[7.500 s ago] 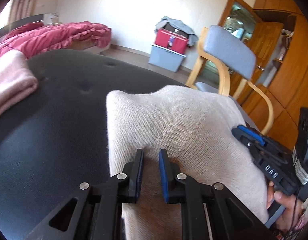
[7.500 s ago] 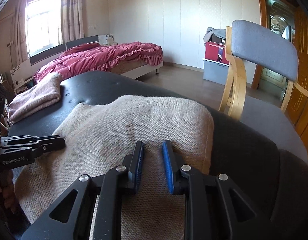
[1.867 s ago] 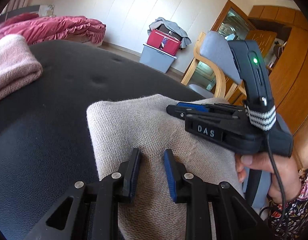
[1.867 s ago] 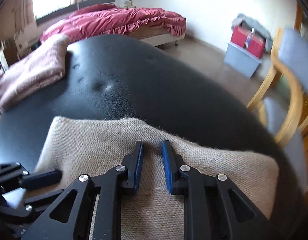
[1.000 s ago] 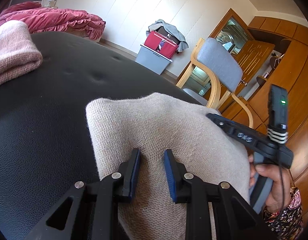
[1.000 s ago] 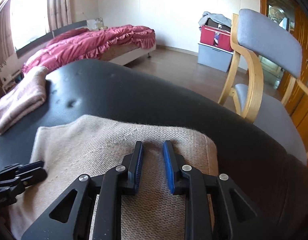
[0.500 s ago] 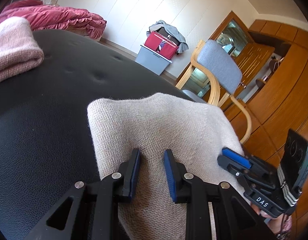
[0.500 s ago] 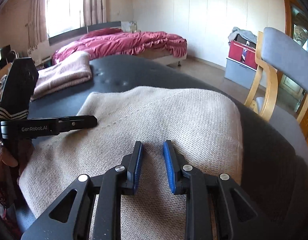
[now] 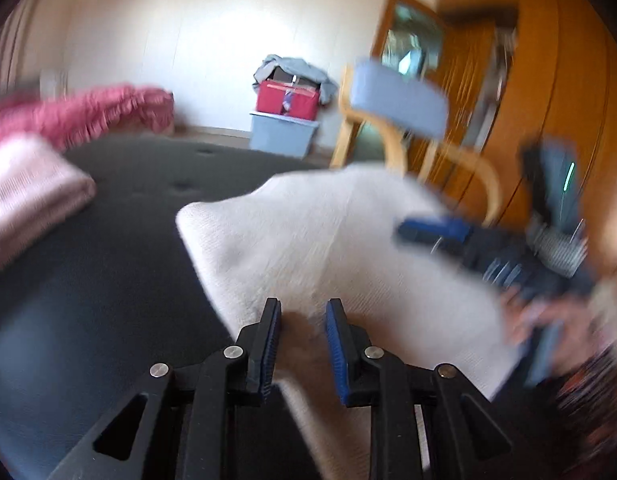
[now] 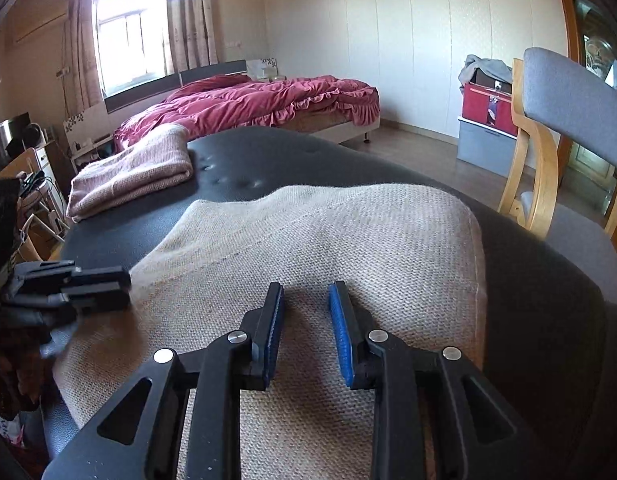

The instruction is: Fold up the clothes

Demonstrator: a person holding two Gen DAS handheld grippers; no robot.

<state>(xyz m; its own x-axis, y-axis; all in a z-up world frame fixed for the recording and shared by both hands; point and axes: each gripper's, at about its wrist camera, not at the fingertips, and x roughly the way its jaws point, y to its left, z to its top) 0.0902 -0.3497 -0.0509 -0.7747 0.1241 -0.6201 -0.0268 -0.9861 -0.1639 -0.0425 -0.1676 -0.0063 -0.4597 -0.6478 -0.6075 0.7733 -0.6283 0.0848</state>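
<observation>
Black padded surface (image 10: pixel 308 156), beige knit (image 10: pixel 328 232), pink knit (image 10: pixel 136 172)

Bright daylight (left view motion-blurred)

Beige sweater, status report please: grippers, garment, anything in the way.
Left gripper open over beige sweater; right gripper opening, nothing pinched. Sweater folded on black surface. Pink folded garment well clear.

Right gripper (image 10: pixel 306 312) pointing forward and down, jaws opening, blue pads (image 10: pixel 342 330) standing apart with nothing pinched between them. Left gripper (image 9: pixel 302 330) tilting downward too, jaws parted with a clear gap, pads (image 9: pixel 334 340) gripping nothing. Each tool showing in the other's view, the right one blurred, fingers of a hand (image 9: pixel 548 316) wrapping its handle.
</observation>
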